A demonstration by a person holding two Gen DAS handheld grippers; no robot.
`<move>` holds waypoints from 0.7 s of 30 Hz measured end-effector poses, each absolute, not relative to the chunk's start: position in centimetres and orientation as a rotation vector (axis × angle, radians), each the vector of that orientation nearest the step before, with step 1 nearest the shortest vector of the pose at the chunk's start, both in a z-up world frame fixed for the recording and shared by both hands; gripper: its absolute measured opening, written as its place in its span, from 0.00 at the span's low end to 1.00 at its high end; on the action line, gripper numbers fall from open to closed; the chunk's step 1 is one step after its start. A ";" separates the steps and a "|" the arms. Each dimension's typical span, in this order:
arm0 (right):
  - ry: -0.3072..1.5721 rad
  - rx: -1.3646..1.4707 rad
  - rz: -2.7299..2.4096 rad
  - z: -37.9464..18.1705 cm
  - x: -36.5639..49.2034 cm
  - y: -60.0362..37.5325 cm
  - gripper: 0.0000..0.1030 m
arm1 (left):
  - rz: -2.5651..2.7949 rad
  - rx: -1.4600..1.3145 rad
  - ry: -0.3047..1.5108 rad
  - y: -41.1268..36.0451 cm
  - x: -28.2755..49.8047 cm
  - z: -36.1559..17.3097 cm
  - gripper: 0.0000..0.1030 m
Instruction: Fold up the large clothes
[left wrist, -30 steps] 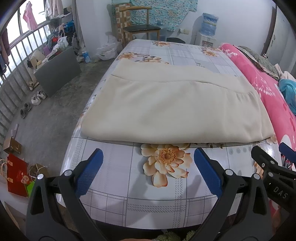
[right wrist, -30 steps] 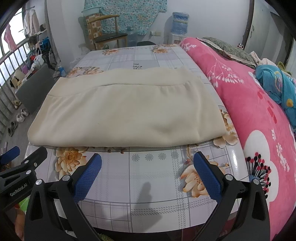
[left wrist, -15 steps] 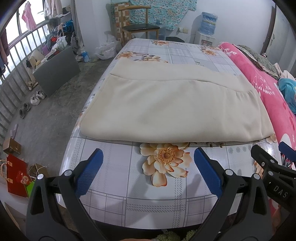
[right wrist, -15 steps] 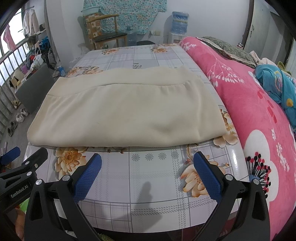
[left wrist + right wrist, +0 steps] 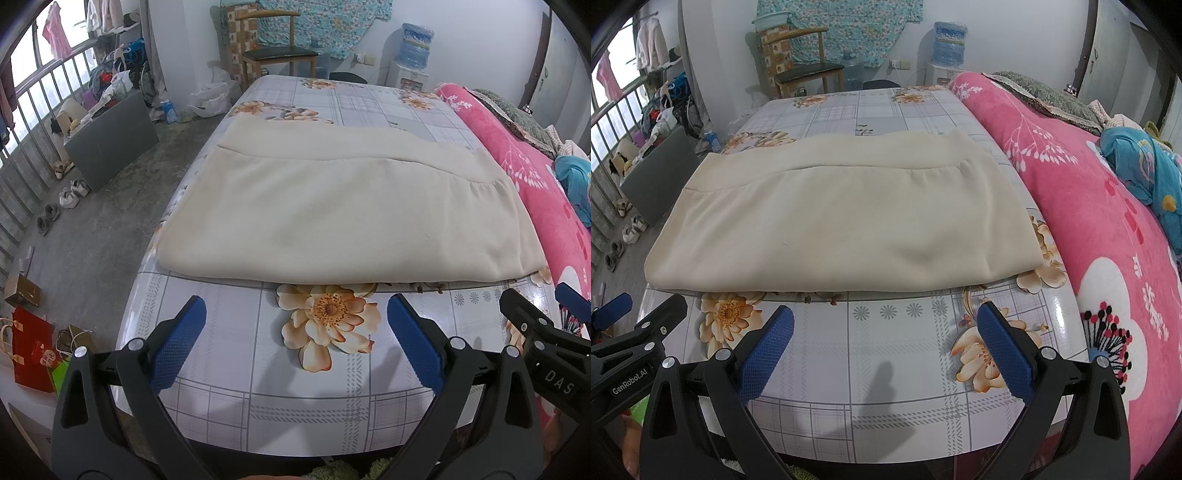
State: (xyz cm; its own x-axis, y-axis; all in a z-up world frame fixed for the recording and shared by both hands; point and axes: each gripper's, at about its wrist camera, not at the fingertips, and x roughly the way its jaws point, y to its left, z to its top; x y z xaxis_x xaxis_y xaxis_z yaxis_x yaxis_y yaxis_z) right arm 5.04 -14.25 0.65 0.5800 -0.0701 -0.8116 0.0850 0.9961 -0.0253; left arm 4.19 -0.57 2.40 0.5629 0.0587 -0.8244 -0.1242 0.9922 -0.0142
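A large cream garment (image 5: 343, 214) (image 5: 842, 225) lies folded flat on a table covered with a floral checked cloth (image 5: 295, 398) (image 5: 894, 369). Its folded near edge faces me, and a seam band runs along its far side. My left gripper (image 5: 295, 332) is open and empty, held over the bare cloth just short of the garment's near edge. My right gripper (image 5: 884, 339) is also open and empty, at the same distance from the edge. Each gripper shows at the side of the other's view.
A pink flowered blanket (image 5: 1108, 229) with a blue garment (image 5: 1145, 162) on it borders the table's right side. A wooden chair (image 5: 277, 48) and a water dispenser (image 5: 413, 55) stand behind. Concrete floor with shoes (image 5: 70, 192), a grey board (image 5: 110, 140) and bags (image 5: 33, 343) lies left.
Both grippers have crept slightly closer to the garment's near edge; both stay open. The garment has not moved.
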 end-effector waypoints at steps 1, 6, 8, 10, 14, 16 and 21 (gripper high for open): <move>0.948 0.017 -0.091 0.7 5.0 -14.2 0.94 | 0.108 -0.074 0.967 -0.6 4.2 2.4 0.92; 0.946 0.017 -0.093 0.6 4.8 -14.3 0.94 | 0.108 -0.073 0.967 -0.5 4.2 2.4 0.92; 0.946 0.017 -0.093 0.6 4.9 -14.4 0.94 | 0.108 -0.073 0.966 -0.6 4.2 2.4 0.92; 0.946 0.016 -0.093 0.6 4.9 -14.4 0.94 | 0.109 -0.074 0.965 -0.5 4.2 2.4 0.92; 0.946 0.016 -0.094 0.7 4.9 -14.4 0.94 | 0.107 -0.075 0.965 -0.6 4.3 2.3 0.92; 0.946 0.018 -0.093 0.6 4.8 -14.5 0.94 | 0.106 -0.074 0.966 -0.7 4.3 2.3 0.92; 0.946 0.019 -0.095 0.7 4.7 -14.5 0.94 | 0.106 -0.074 0.965 -0.6 4.3 2.3 0.92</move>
